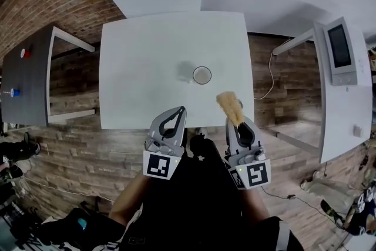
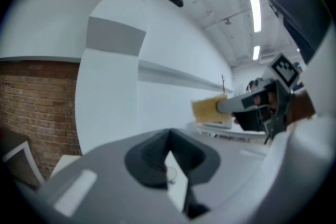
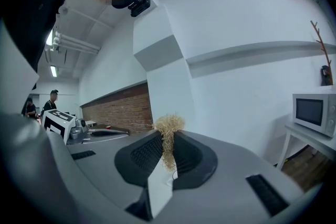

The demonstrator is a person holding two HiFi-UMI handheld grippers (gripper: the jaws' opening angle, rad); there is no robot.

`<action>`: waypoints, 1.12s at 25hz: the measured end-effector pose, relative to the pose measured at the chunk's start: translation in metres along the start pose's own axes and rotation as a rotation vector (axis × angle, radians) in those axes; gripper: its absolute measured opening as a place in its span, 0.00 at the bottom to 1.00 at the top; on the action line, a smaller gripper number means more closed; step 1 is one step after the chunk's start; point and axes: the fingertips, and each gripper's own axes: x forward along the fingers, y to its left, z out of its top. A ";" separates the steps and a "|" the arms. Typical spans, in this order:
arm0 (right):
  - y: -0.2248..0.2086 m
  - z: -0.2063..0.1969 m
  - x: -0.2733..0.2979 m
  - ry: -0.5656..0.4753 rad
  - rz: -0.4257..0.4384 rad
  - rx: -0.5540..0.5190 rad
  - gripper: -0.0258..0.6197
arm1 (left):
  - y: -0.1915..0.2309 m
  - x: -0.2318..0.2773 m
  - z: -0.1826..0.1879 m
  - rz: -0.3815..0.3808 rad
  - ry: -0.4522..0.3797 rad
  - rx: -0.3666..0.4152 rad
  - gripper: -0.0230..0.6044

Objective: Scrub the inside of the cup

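A small clear cup (image 1: 201, 75) stands upright on the white table (image 1: 141, 67), right of its middle. My left gripper (image 1: 178, 113) hovers over the table's near edge, shut and empty; in the left gripper view its jaws (image 2: 169, 138) meet with nothing between them. My right gripper (image 1: 237, 124) is shut on a tan fibrous scrubber (image 1: 229, 106), which sticks out over the near edge, a little short of the cup. The scrubber (image 3: 168, 136) is pinched between the pads in the right gripper view. The left gripper view also catches the scrubber (image 2: 212, 111) and right gripper (image 2: 257, 108).
A grey side table (image 1: 29, 85) with small red and blue items stands to the left. A white shelf unit carries a microwave (image 1: 341, 47) on the right; that microwave (image 3: 314, 112) also shows in the right gripper view. A cable lies on the wooden floor (image 1: 270, 76).
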 end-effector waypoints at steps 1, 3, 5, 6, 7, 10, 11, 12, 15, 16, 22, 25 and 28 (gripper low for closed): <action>-0.003 -0.002 0.007 0.004 -0.005 -0.006 0.10 | 0.005 0.006 -0.006 -0.008 0.009 0.001 0.04; -0.006 -0.006 0.020 0.018 -0.008 -0.007 0.10 | 0.013 0.019 -0.020 -0.025 0.029 -0.003 0.04; -0.005 -0.010 0.033 0.039 0.003 -0.004 0.10 | 0.020 0.031 -0.037 -0.047 0.058 -0.014 0.04; -0.006 -0.014 0.039 0.059 0.007 -0.004 0.10 | 0.022 0.038 -0.047 -0.060 0.080 -0.018 0.04; -0.008 -0.019 0.045 0.088 0.007 -0.006 0.10 | 0.023 0.045 -0.060 -0.073 0.109 -0.018 0.04; -0.015 -0.037 0.061 0.181 0.017 -0.027 0.10 | 0.023 0.066 -0.099 -0.107 0.191 0.011 0.05; -0.017 -0.043 0.067 0.207 0.022 -0.039 0.10 | 0.022 0.073 -0.112 -0.124 0.208 0.029 0.08; -0.019 -0.049 0.072 0.238 0.025 -0.053 0.10 | 0.022 0.079 -0.123 -0.143 0.224 0.040 0.11; -0.027 -0.068 0.088 0.357 0.035 -0.096 0.10 | 0.021 0.095 -0.159 -0.182 0.279 0.044 0.16; -0.029 -0.074 0.092 0.393 0.046 -0.108 0.10 | 0.020 0.100 -0.171 -0.193 0.302 0.048 0.18; -0.040 -0.113 0.117 0.604 0.108 -0.231 0.10 | 0.007 0.127 -0.227 -0.293 0.407 0.114 0.24; -0.041 -0.123 0.128 0.663 0.153 -0.271 0.10 | -0.002 0.138 -0.231 -0.346 0.398 0.160 0.25; -0.042 -0.132 0.131 0.713 0.192 -0.293 0.10 | -0.006 0.144 -0.230 -0.355 0.383 0.173 0.15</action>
